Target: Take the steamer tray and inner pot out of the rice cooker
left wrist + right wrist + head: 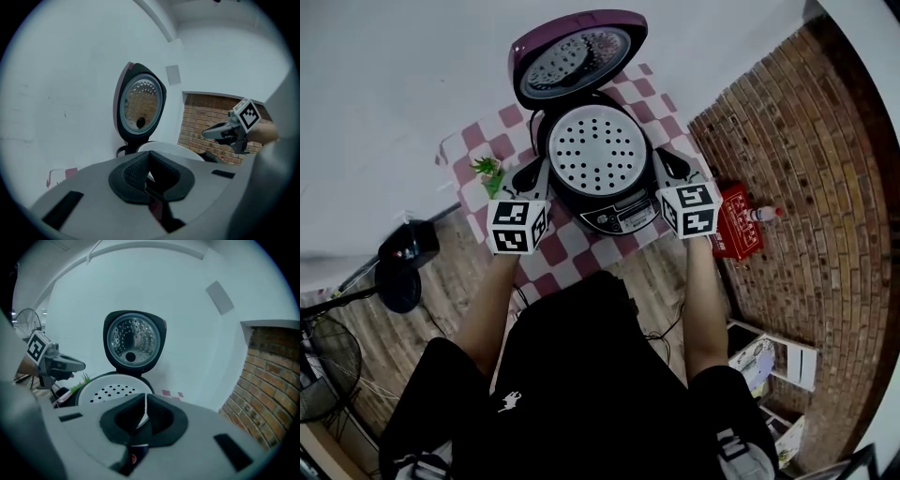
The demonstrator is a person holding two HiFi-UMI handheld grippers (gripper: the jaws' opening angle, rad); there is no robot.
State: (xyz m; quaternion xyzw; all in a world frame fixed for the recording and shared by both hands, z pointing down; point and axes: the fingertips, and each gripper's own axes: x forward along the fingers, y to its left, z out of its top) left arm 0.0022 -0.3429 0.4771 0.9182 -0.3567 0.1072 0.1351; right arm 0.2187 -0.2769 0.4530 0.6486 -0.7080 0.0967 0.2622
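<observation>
The dark rice cooker point(614, 211) stands on a red-and-white chequered cloth with its purple lid point(577, 56) raised. A white steamer tray point(597, 150) with many holes fills its mouth and hides the inner pot. My left gripper point(528, 175) is shut and empty beside the cooker's left flank. At the cooker's right flank my right gripper point(675, 167) is likewise shut and empty. In the left gripper view the shut left gripper point(149, 171) points at the tray's rim point(173, 150) and the lid point(140, 105). The right gripper point(144, 413) faces the tray point(112, 390).
A small green plant point(487, 171) sits on the cloth point(572, 258) left of the cooker. A red box point(736, 220) and a small bottle point(766, 213) lie to the right by the brick wall point(806, 141). A fan point(323, 361) stands at the lower left.
</observation>
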